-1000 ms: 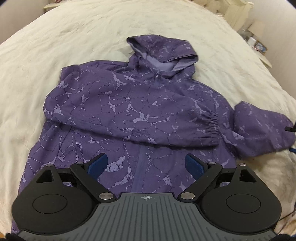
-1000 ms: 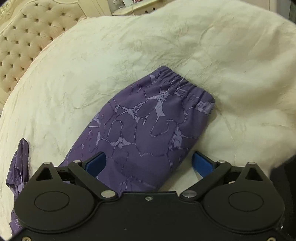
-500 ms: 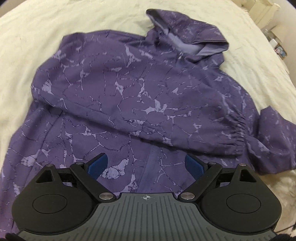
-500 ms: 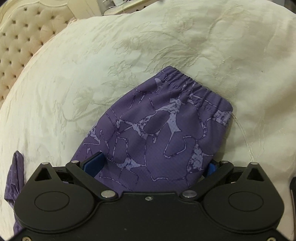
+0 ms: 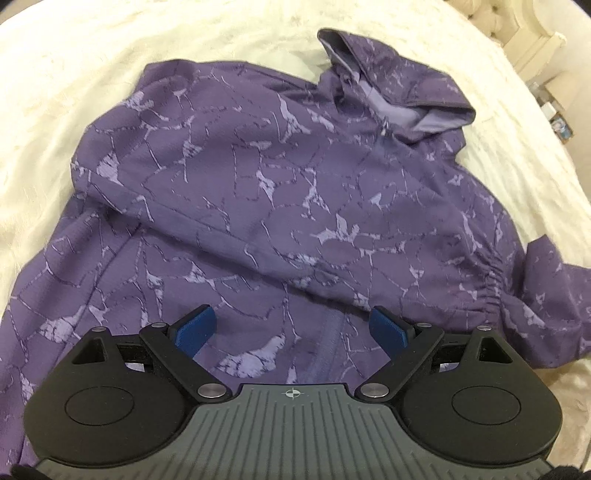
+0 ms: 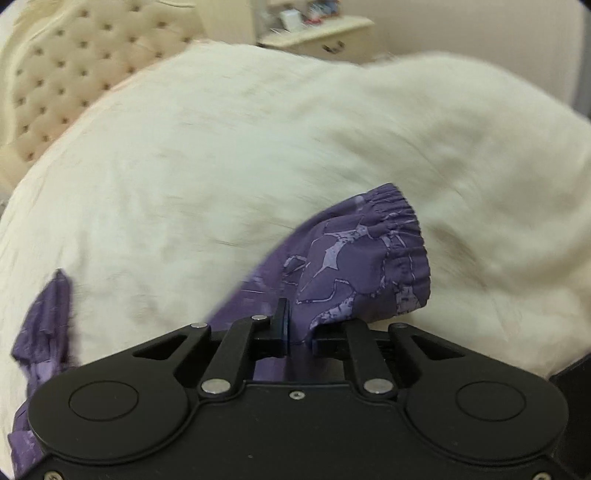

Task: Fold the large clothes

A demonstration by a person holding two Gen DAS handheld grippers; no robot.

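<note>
A purple hooded jacket (image 5: 280,199) with a pale crackle print lies front up on the cream bedspread (image 5: 74,74). Its hood (image 5: 402,92) points to the far right. One sleeve is folded across the chest, its elastic cuff (image 5: 487,295) at the right. My left gripper (image 5: 291,330) is open and empty, low over the jacket's lower front. My right gripper (image 6: 295,332) is shut on the other sleeve (image 6: 354,266) just behind its gathered cuff (image 6: 406,236) and holds it lifted off the bed.
A tufted cream headboard (image 6: 74,81) stands at the far left of the right wrist view. A cream cabinet (image 6: 317,33) with small items stands behind the bed. Another part of the jacket (image 6: 44,317) shows at the left edge there.
My right gripper closed on the sleeve near its cuff and lifted it off the bed. My left gripper moved closer over the jacket and stayed open.
</note>
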